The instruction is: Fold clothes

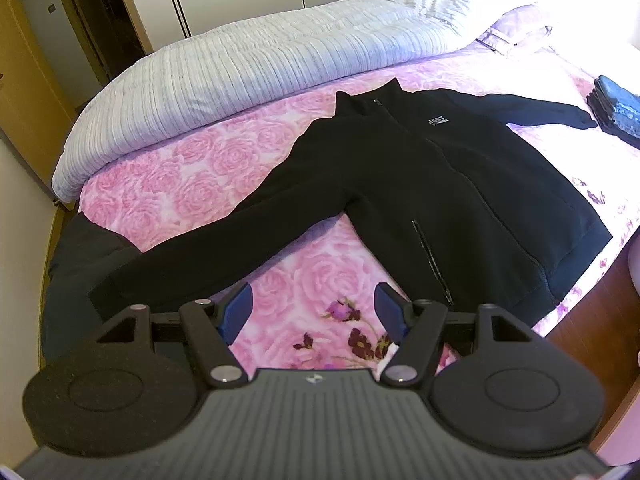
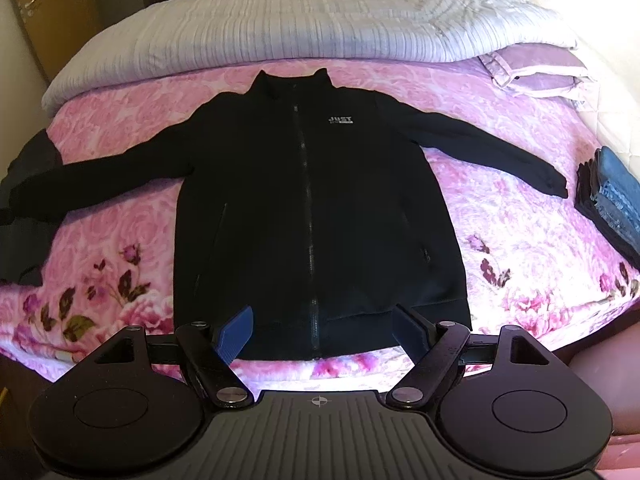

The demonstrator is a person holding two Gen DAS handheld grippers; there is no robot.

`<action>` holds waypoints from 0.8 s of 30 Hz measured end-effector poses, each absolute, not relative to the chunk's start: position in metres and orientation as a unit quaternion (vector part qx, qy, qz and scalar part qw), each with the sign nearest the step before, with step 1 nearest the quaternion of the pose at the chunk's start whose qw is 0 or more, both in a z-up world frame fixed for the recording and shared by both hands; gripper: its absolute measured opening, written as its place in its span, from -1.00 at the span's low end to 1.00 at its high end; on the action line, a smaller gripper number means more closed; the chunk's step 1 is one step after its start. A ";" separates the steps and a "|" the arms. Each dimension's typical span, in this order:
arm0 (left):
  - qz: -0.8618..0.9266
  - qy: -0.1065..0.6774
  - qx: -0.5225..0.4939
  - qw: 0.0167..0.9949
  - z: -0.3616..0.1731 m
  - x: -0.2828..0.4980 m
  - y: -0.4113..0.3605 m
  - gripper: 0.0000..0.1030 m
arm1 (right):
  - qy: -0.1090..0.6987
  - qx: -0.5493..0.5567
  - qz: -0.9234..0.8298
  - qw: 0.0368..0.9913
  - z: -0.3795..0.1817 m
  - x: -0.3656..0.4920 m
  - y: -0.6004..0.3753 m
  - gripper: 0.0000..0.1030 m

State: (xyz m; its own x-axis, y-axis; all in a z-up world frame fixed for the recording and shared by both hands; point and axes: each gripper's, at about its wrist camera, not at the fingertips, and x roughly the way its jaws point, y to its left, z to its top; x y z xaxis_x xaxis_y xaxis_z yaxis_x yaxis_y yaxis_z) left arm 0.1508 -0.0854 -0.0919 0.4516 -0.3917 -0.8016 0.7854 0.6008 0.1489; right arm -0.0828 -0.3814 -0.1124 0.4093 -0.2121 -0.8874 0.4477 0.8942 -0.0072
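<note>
A black zip-up jacket (image 2: pixel 312 184) lies flat, front up, on the pink rose-patterned bed cover (image 2: pixel 120 216), both sleeves spread out sideways. It also shows in the left wrist view (image 1: pixel 440 184). My left gripper (image 1: pixel 314 312) is open and empty, above the cover between the jacket's left sleeve (image 1: pixel 224 240) and its hem. My right gripper (image 2: pixel 324 332) is open and empty, hovering over the jacket's bottom hem near the zip.
A folded grey-white quilt (image 2: pixel 280 24) lies across the far side of the bed. A lilac pillow (image 2: pixel 536 72) sits at the far right. A stack of folded dark and blue clothes (image 2: pixel 612 208) is at the right edge. Another dark garment (image 1: pixel 80 264) lies at the left edge.
</note>
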 end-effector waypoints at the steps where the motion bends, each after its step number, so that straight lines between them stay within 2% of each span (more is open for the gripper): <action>1: -0.363 0.377 0.262 0.811 -0.092 0.150 -0.085 0.23 | 0.508 0.113 -0.198 0.830 -0.113 -0.083 -0.379 0.54; 24: -0.367 0.383 0.262 0.806 -0.097 0.135 -0.075 0.23 | 0.530 0.082 -0.165 0.828 -0.121 -0.076 -0.348 0.54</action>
